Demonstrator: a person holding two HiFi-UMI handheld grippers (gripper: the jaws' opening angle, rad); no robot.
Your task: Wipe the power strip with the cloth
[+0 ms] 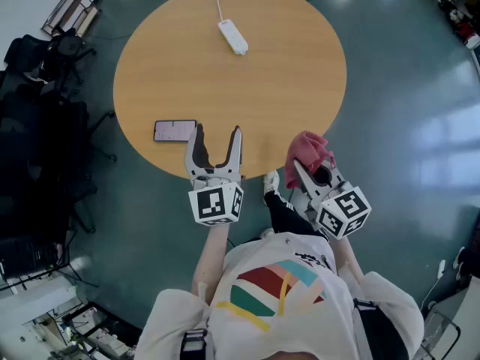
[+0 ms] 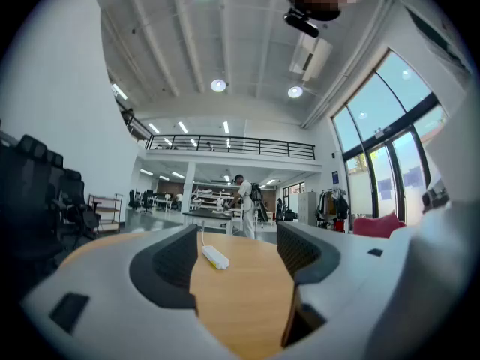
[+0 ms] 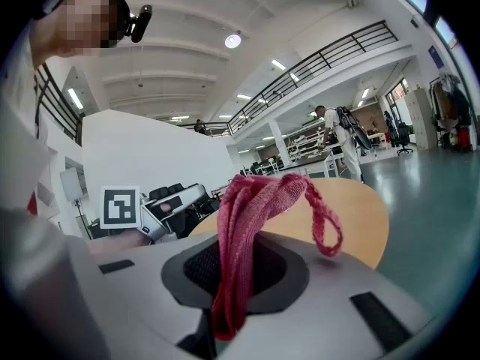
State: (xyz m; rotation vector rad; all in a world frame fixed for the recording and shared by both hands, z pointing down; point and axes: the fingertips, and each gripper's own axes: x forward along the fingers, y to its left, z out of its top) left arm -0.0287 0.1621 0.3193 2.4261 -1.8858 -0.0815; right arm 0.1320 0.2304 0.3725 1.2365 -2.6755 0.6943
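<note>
A white power strip [image 1: 232, 36] with its cord lies on the far part of the round wooden table [image 1: 292, 81]; it also shows small between the left jaws as the power strip [image 2: 214, 256]. My left gripper [image 1: 217, 141] hangs over the near table edge, open and empty. My right gripper [image 1: 315, 169] is at the near right edge, shut on a red cloth [image 1: 308, 154]. In the right gripper view the red cloth [image 3: 244, 231] is pinched between the jaws and flops over them.
A phone [image 1: 175, 130] lies on the table just left of the left gripper. Dark office chairs [image 1: 37, 88] stand left of the table on the grey floor. A person's foot in a white shoe [image 1: 271, 181] is under the near edge.
</note>
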